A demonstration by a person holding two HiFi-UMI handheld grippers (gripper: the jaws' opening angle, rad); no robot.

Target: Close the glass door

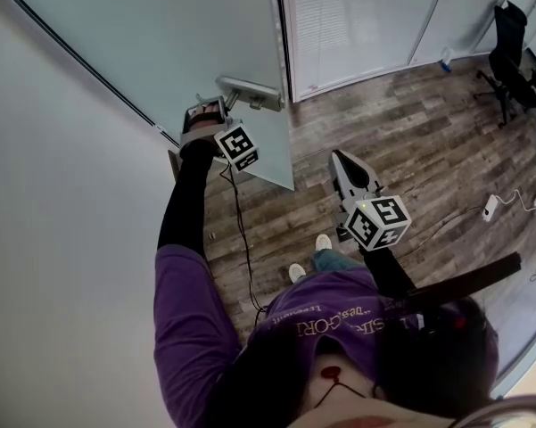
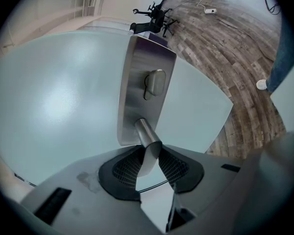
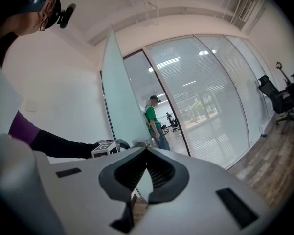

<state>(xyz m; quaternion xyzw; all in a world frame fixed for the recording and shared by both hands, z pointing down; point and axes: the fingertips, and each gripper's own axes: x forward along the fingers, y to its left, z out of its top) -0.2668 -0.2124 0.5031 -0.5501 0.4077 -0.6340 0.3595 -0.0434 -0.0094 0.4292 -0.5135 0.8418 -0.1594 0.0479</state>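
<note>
The frosted glass door [image 1: 174,34] stands ajar, swung in beside the white wall. Its steel lever handle [image 1: 248,90] juts from a metal lock plate [image 2: 146,77] with a thumb turn [image 2: 155,82]. My left gripper [image 2: 147,154] is shut on the lever handle [image 2: 146,140], whose bar runs between the jaws. In the head view the left gripper [image 1: 216,107] sits at the handle on an outstretched arm. My right gripper [image 1: 340,158] hangs over the wood floor, apart from the door, shut with nothing in it. The right gripper [image 3: 147,150] points toward the door's edge [image 3: 118,102].
A glass partition wall [image 1: 366,25] stands next to the door opening. An office chair [image 1: 510,47] is at the far right. A white adapter with cable [image 1: 491,208] lies on the wood floor. A person in green [image 3: 154,121] stands beyond the doorway. White wall [image 1: 62,194] at left.
</note>
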